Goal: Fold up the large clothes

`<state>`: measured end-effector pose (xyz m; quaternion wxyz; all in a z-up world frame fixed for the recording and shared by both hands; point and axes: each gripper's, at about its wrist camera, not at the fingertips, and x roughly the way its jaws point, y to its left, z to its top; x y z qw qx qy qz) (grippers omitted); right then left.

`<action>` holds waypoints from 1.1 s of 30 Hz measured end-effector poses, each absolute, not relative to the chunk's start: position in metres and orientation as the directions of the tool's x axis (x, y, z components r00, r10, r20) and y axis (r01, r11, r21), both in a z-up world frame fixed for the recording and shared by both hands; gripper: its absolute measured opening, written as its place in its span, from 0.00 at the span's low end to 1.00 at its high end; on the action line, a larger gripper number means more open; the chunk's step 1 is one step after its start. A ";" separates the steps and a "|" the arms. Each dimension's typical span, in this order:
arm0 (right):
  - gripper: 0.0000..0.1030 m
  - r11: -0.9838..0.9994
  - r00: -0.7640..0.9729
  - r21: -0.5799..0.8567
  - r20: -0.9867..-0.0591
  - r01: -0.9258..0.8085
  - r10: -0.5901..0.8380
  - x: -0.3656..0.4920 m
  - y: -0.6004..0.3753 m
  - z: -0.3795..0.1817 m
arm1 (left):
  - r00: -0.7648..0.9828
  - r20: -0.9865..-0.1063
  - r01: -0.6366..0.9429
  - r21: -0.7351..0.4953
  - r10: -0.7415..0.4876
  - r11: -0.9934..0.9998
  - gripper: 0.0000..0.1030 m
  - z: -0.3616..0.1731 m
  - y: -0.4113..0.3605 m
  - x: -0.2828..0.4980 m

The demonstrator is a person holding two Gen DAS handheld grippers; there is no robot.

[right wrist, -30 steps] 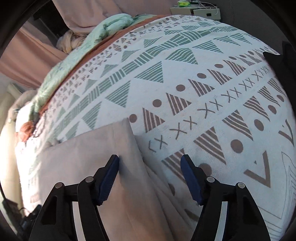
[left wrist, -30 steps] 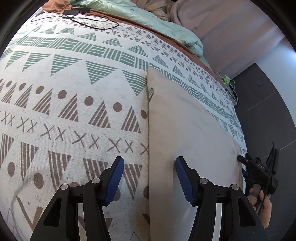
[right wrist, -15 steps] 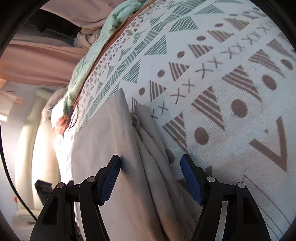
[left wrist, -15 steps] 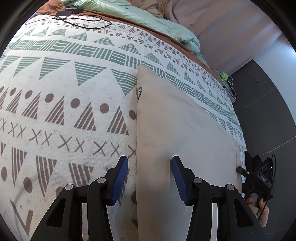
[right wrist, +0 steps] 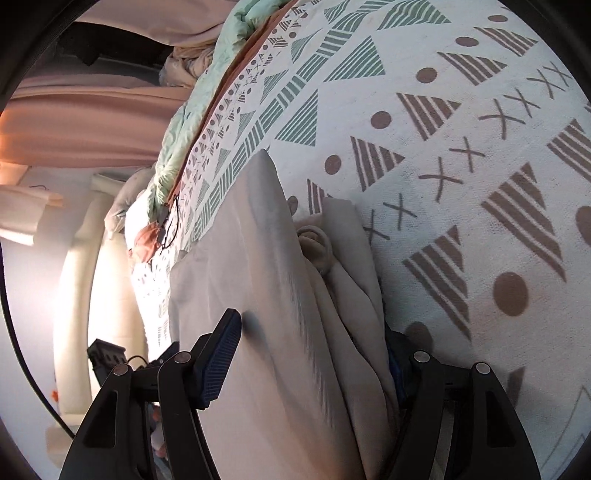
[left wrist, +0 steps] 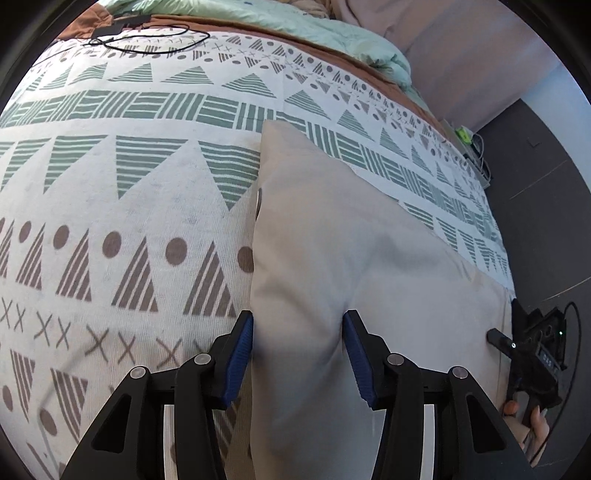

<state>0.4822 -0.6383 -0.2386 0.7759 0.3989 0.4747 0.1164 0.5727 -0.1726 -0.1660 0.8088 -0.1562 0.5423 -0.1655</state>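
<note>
The soft, limp beige folded cloth garment [left wrist: 332, 266] is lying on the patterned bedspread [left wrist: 129, 206]; both half-open grippers [left wrist: 298, 354] [right wrist: 314, 365] are straddling its edges, which look best for gripping.

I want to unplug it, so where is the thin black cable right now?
In the left wrist view the thin black cable lies looped at the top left, on the far end of the patterned bedspread, beside the mint green quilt.

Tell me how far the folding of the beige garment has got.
Done: the plain beige cotton garment lies as a flat rectangle on the patterned bedspread. In hand: the left claw and right claw each straddle one of its edges, neither visibly pinching. Left: lifting those edges over for another fold.
</note>
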 end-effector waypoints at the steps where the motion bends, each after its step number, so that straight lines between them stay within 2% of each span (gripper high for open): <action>1: 0.67 0.653 0.524 0.731 -0.642 0.198 0.560 0.482 -0.638 -0.239 | 0.352 -0.833 0.097 -0.421 -0.426 0.902 0.50 -0.166 -0.175 0.577; 3: 0.67 0.646 0.529 0.739 -0.633 0.194 0.565 0.483 -0.640 -0.240 | 0.343 -0.849 0.093 -0.394 -0.401 0.914 0.50 -0.165 -0.180 0.585; 5: 0.61 0.640 0.538 0.742 -0.629 0.200 0.562 0.483 -0.642 -0.242 | 0.344 -0.863 0.089 -0.361 -0.369 0.928 0.50 -0.164 -0.186 0.589; 6: 0.59 0.645 0.541 0.737 -0.633 0.203 0.554 0.483 -0.642 -0.242 | 0.349 -0.867 0.086 -0.347 -0.355 0.934 0.46 -0.163 -0.189 0.591; 12: 0.32 0.658 0.563 0.729 -0.630 0.191 0.534 0.476 -0.638 -0.238 | 0.390 -0.871 0.090 -0.287 -0.298 0.954 0.25 -0.151 -0.203 0.582; 14: 0.22 0.656 0.576 0.735 -0.615 0.173 0.538 0.472 -0.637 -0.231 | 0.414 -0.863 0.098 -0.276 -0.291 0.956 0.20 -0.142 -0.204 0.577; 16: 0.18 0.669 0.589 0.729 -0.606 0.144 0.534 0.468 -0.632 -0.220 | 0.443 -0.846 0.105 -0.280 -0.297 0.954 0.18 -0.130 -0.203 0.571; 23: 0.15 0.698 0.637 0.715 -0.556 0.039 0.534 0.442 -0.613 -0.173 | 0.542 -0.761 0.148 -0.331 -0.357 0.932 0.15 -0.075 -0.191 0.539; 33: 0.14 0.716 0.723 0.688 -0.434 -0.120 0.538 0.370 -0.579 -0.108 | 0.643 -0.635 0.199 -0.403 -0.429 0.893 0.13 -0.001 -0.155 0.474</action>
